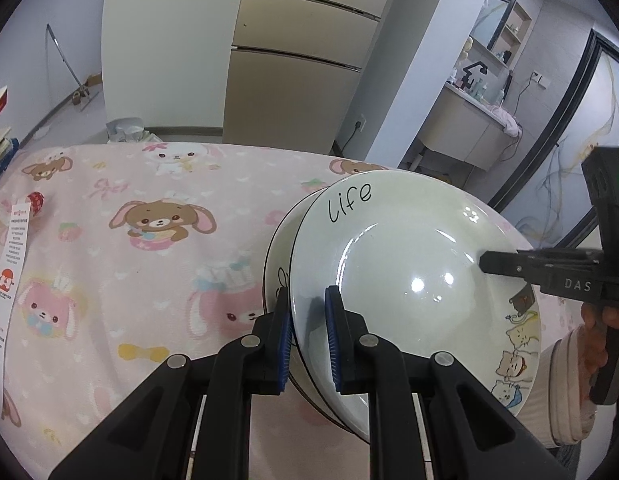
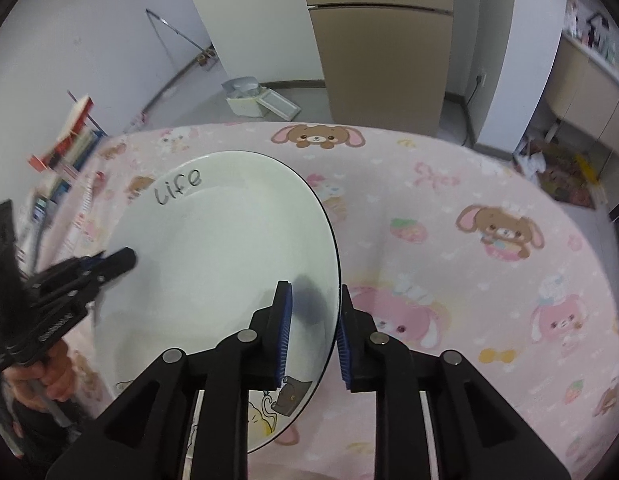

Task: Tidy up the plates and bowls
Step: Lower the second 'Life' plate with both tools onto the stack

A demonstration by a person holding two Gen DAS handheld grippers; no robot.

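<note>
A white plate (image 1: 409,264) with "Life" written on it and cartoon cats on its rim sits on top of a white bowl (image 1: 279,248). My left gripper (image 1: 307,336) is shut on the plate's left rim, one blue pad inside and one outside. My right gripper (image 2: 313,332) straddles the plate's (image 2: 213,248) right rim with its jaws narrowly apart, seemingly clamped on it. The plate is tilted above a pink cartoon-print tablecloth (image 1: 129,240). Each gripper shows in the other's view: the right one (image 1: 549,272), the left one (image 2: 89,272).
A paper label strip (image 1: 13,264) lies at the cloth's left edge. Books (image 2: 69,136) stand beyond the table's left side. A beige fridge (image 1: 297,60) and a small bin (image 2: 249,98) stand behind the table. The cloth (image 2: 469,240) spreads to the right.
</note>
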